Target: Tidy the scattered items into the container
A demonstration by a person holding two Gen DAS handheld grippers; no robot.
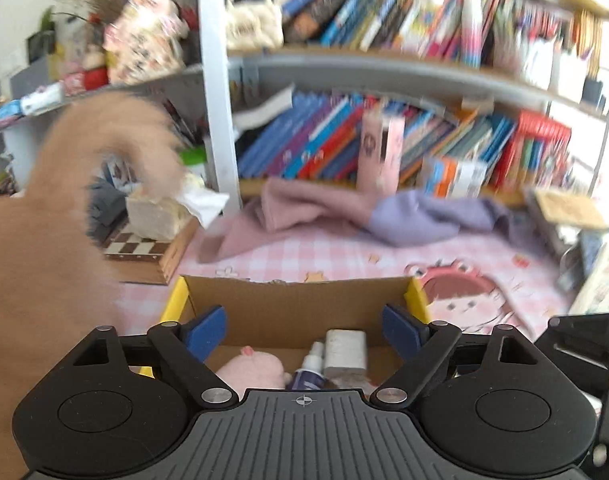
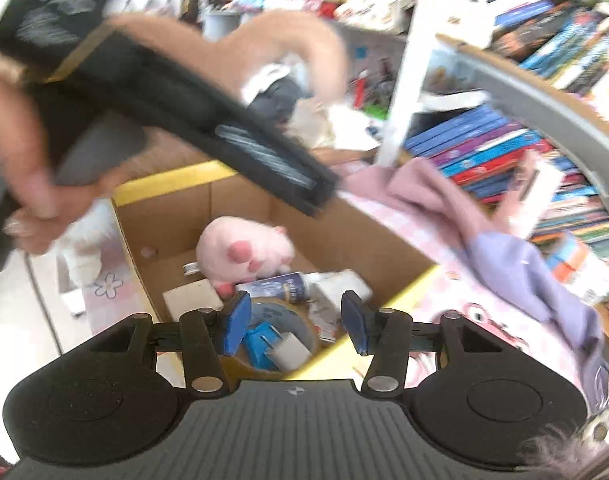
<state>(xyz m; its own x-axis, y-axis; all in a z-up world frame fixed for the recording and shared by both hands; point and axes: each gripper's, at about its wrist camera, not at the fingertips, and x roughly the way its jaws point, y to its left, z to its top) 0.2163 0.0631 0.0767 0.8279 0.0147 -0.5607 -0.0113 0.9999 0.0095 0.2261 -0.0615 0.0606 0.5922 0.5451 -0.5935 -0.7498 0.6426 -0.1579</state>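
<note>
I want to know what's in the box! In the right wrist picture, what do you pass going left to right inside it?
Pale wooden block → fluffy pink plush toy → blue-labelled spray bottle → white rectangular packet, all inside the yellow-edged cardboard box.

The left wrist view is taken low and close behind the cardboard box (image 1: 300, 312), facing level across the pink checked surface (image 1: 324, 252) toward the bookshelf (image 1: 384, 68). The right wrist view is aimed steeply down into the same box (image 2: 176, 216) from its near corner. The box and the bookshelf (image 2: 516, 84) are shared.
</note>
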